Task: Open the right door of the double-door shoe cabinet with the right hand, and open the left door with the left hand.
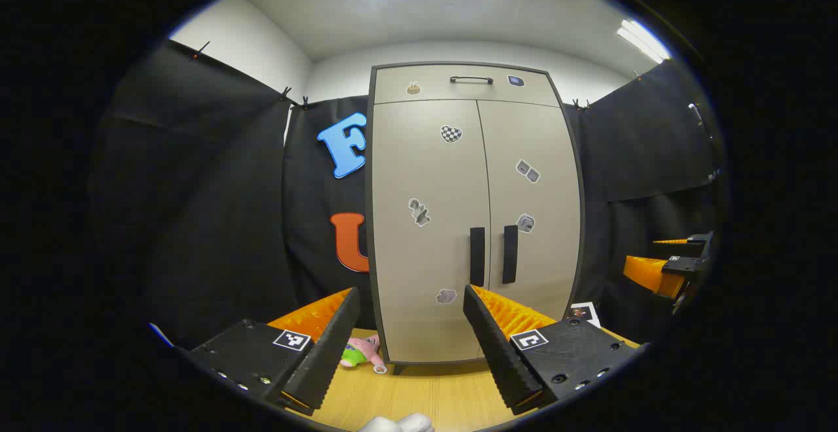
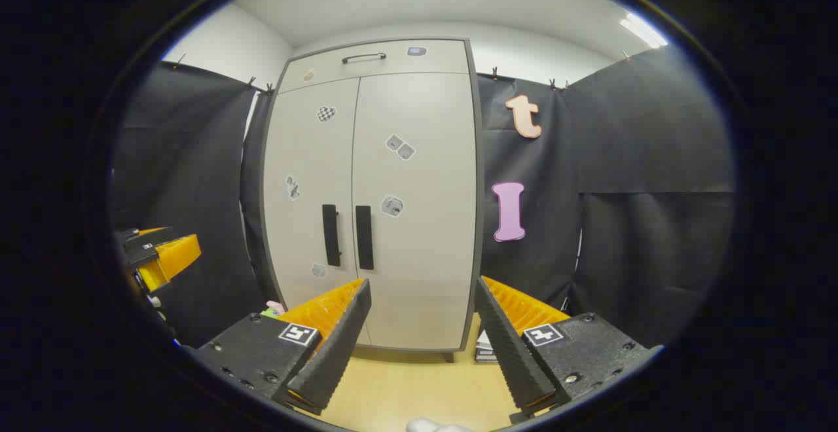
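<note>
Wooden floor (image 1: 419,393) — shoe cabinet (image 1: 471,209) upright, doors facing grippers.

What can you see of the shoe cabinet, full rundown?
The shoe cabinet is tall, beige with a dark frame, standing upright on short feet on the wooden floor against the black cloth. Both doors are shut, meeting at a centre seam. Two black vertical handles flank the seam low down. A top drawer has a dark bar handle. Small stickers dot the fronts. Nothing touches it; a small plush toy lies by its lower left corner.
</note>
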Demonstrator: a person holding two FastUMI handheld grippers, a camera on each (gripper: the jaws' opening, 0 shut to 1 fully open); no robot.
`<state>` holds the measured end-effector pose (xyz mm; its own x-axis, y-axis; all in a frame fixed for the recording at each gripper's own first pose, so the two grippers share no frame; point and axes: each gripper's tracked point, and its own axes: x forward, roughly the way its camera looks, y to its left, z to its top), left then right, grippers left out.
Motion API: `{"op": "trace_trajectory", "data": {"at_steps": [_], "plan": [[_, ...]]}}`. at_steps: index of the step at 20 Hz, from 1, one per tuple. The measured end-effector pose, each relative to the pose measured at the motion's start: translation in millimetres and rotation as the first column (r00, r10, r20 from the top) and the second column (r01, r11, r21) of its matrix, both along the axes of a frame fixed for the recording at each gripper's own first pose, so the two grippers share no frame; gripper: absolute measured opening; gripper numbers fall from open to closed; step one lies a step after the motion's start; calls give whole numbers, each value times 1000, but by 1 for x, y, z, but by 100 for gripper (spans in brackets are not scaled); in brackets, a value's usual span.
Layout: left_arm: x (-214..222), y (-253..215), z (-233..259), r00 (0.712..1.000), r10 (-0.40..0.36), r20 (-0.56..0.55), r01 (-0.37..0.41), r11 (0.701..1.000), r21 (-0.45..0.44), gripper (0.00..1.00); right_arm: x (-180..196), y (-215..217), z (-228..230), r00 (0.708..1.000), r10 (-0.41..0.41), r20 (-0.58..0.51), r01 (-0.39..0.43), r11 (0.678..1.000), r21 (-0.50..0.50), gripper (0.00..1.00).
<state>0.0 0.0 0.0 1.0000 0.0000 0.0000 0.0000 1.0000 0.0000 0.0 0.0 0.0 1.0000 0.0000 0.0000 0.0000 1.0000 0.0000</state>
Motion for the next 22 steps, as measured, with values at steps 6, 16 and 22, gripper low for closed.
{"op": "trace_trajectory", "data": {"at_steps": [6,16,22], "plan": [[1,-1,1,1000,-13,-1,13,1000,-15,95,0,8,2,1000,11,2,-11,1000,-19,99],[-8,0,-1,1000,-16,-4,16,1000,-6,95,-1,12,0,1000,7,4,-7,1000,-30,99],[-26,15,-5,1000,9,-8,-8,1000,27,95,13,15,-7,1000,-1,-12,1,999,-36,99]]}}
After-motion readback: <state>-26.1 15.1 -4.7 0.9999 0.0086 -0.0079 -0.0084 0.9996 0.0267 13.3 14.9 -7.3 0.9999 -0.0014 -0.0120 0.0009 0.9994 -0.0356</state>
